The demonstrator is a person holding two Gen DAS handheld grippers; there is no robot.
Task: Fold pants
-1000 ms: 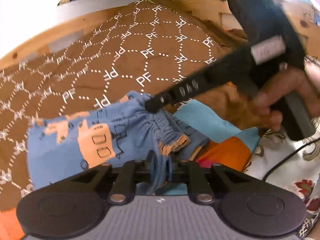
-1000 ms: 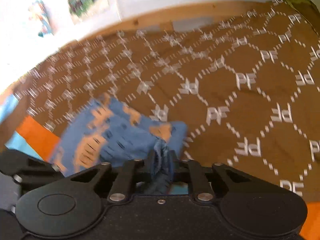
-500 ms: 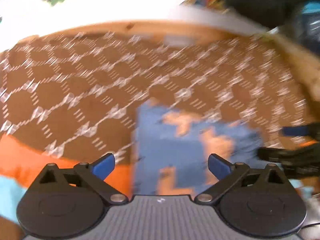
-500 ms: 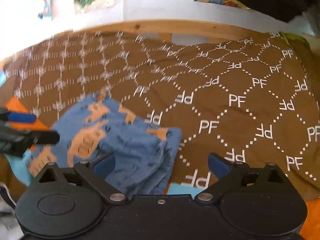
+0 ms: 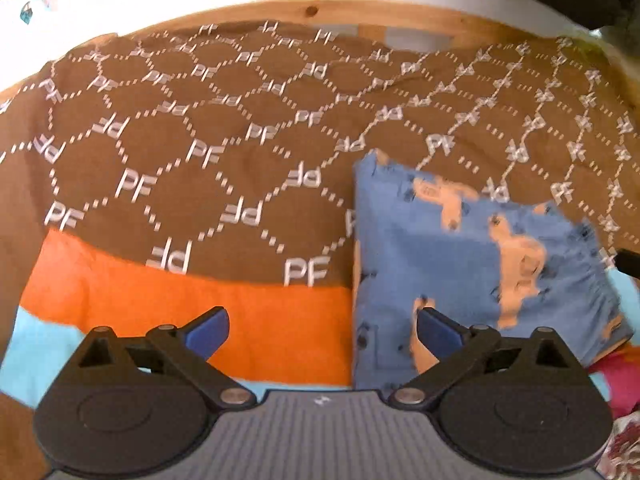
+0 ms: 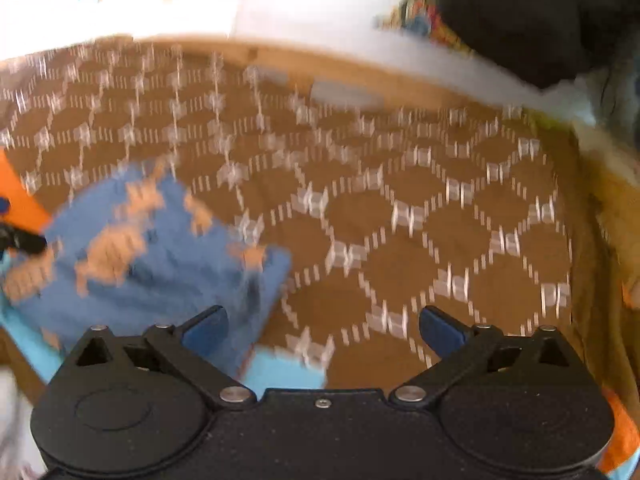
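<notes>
Grippers both wide open, empty: left gripper [image 5: 322,330] w/ blue pads over orange strip, right gripper [image 6: 323,330] over brown "PF"-patterned bedspread [image 5: 208,168]. Folded blue pants w/ orange print [image 5: 472,264] lie flat on bedspread, right of left gripper, near edge. Wooden bed frame [image 5: 360,16] at far side; white wall beyond.

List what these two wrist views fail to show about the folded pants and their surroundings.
- Near edge of the blue pants: left wrist view, hidden behind the left gripper body.
- Print on the pants: right wrist view, smeared by motion blur.
- Lettering on the brown cover: right wrist view, blurred; readable only in the left view.
- Dark object at top right: cut off by the frame edge, unidentifiable.
</notes>
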